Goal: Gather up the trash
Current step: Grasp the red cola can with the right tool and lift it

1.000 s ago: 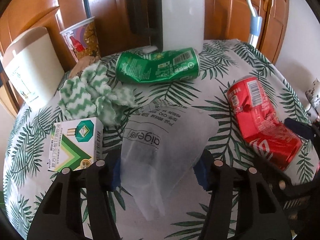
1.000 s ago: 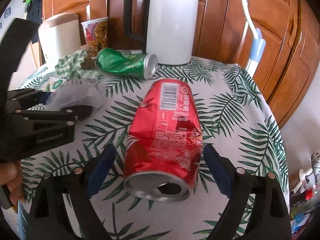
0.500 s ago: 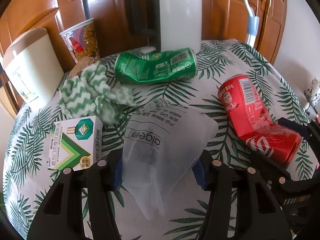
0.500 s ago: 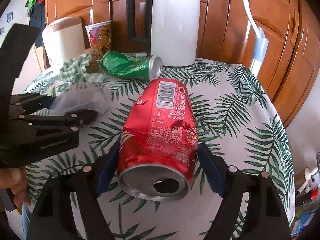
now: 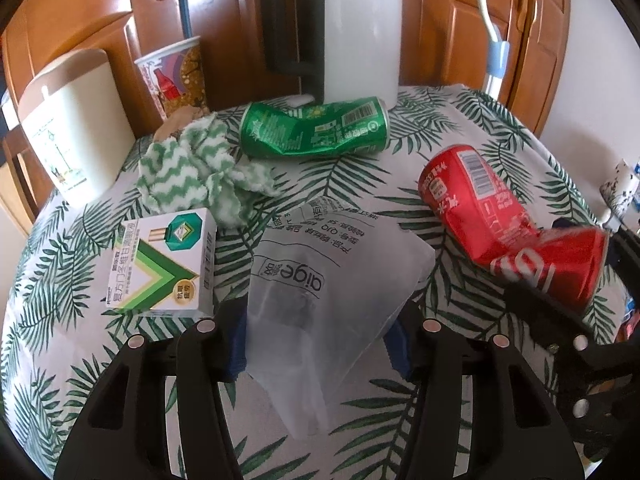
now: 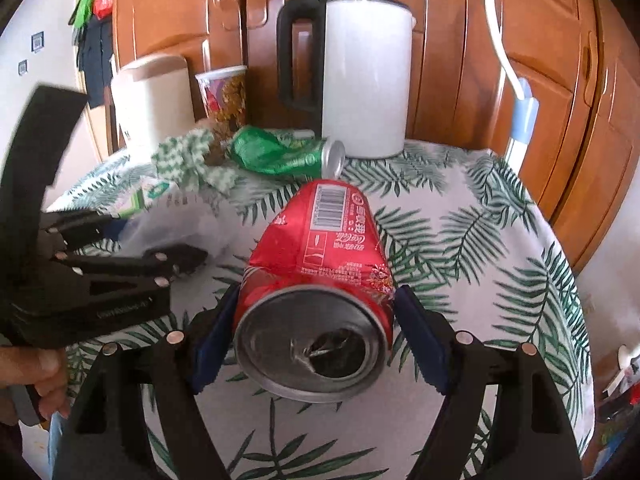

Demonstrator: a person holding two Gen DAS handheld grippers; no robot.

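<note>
Tongs nearest, left gripper point(image 5: 320, 330) clamped on translucent plastic bag point(image 5: 332, 280), right gripper point(image 6: 316, 336), just closing, pinching dented red can point(image 6: 320, 264) above leaf-print tablecloth point(image 6: 460, 232), crushed green can point(image 6: 280, 154) farther, white kettle point(image 6: 366, 80) farthest.

Left wrist view: the plastic bag point(image 5: 328, 280) lies at lower centre on the table point(image 5: 460, 132). The small carton point(image 5: 160, 264) sits left of it, the crumpled cloth point(image 5: 192, 172) above the carton. The green can point(image 5: 316, 132) lies on its side at upper centre, the kettle point(image 5: 360, 28) behind it. The paper cup point(image 5: 176, 76) and canister point(image 5: 72, 120) stand upper left. The red can point(image 5: 508, 224) lies right.
</note>
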